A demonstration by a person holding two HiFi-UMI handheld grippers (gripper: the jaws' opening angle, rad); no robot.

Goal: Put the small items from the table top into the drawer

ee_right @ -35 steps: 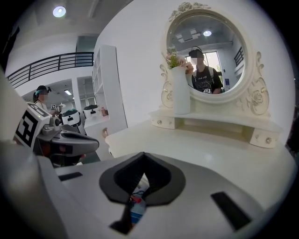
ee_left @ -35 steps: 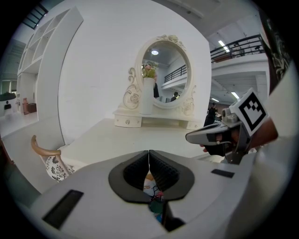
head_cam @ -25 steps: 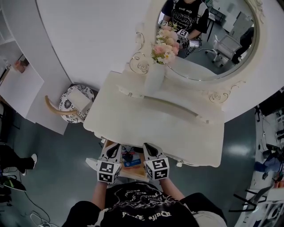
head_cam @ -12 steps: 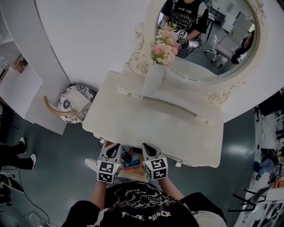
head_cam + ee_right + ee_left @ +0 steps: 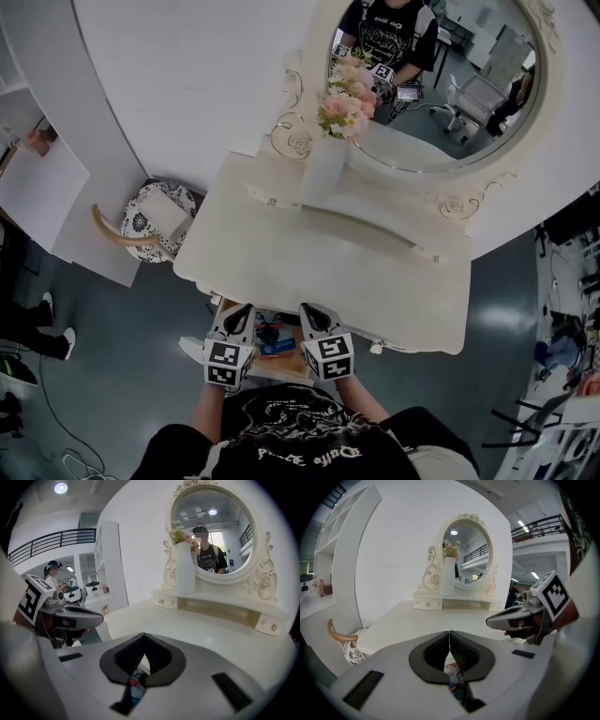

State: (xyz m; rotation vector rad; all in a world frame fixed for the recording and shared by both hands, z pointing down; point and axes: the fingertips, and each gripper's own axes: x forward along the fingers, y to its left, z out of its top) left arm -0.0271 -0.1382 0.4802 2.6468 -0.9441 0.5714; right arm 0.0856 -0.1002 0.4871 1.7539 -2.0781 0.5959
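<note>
The white dressing table (image 5: 328, 272) has a bare top. Below its front edge the drawer (image 5: 291, 364) stands pulled out, with a blue box (image 5: 278, 345) and other small items inside. My left gripper (image 5: 240, 312) and right gripper (image 5: 309, 313) hover side by side over the drawer, both shut and empty. In the left gripper view the jaws (image 5: 449, 641) meet, and drawer items (image 5: 454, 684) show below them. The right gripper (image 5: 490, 620) is beside it. In the right gripper view the jaws (image 5: 144, 651) are closed above the blue box (image 5: 136, 691).
A white vase (image 5: 328, 164) with flowers and an oval mirror (image 5: 441, 84) stand at the table's back. A patterned stool (image 5: 155, 220) with a white box sits on the floor to the left. A person's legs (image 5: 28, 328) show at far left.
</note>
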